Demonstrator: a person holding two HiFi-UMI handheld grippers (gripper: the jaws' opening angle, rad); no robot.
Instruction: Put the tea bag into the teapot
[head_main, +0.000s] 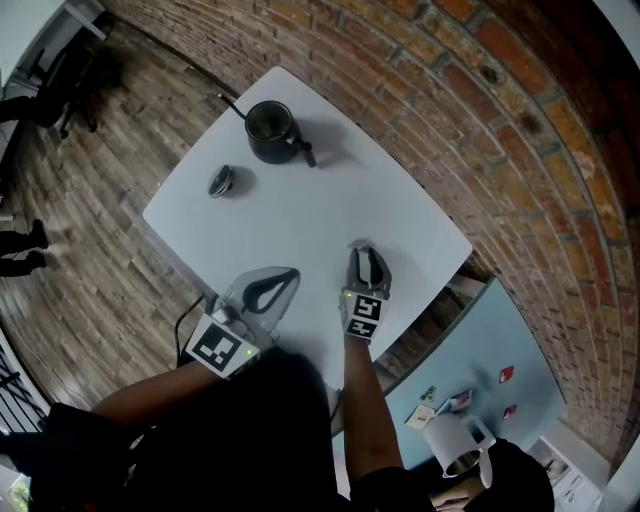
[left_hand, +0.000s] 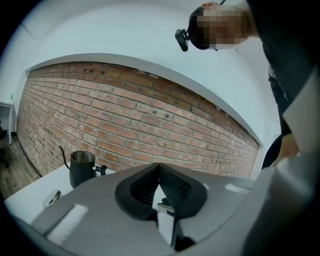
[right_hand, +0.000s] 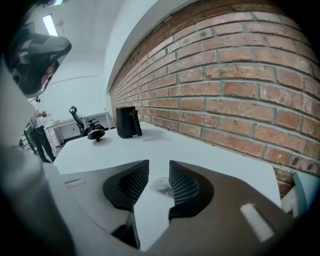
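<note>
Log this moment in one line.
right gripper: open, straddling tea bag on table | left gripper: shut, empty | teapot: lid off

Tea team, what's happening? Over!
Left gripper shut, empty. Right gripper open, tea bag between jaws on table. Teapot uncovered, lid beside it. Nothing in the way.

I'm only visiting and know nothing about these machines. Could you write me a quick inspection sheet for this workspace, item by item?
Surface: white table, no spills seen.
Job's things: black teapot upright at the far end, top open; tea bag lying on the table at the near end.
Clutter: round lid on the table beside the teapot, not touching it.
Grippers: left claw shut, empty; right claw open, one jaw on either side of the tea bag, not pressing it.
Cables: one dark cable looping by the left claw.
Surroundings: brick wall, wooden floor, light-blue table with a white mug.
</note>
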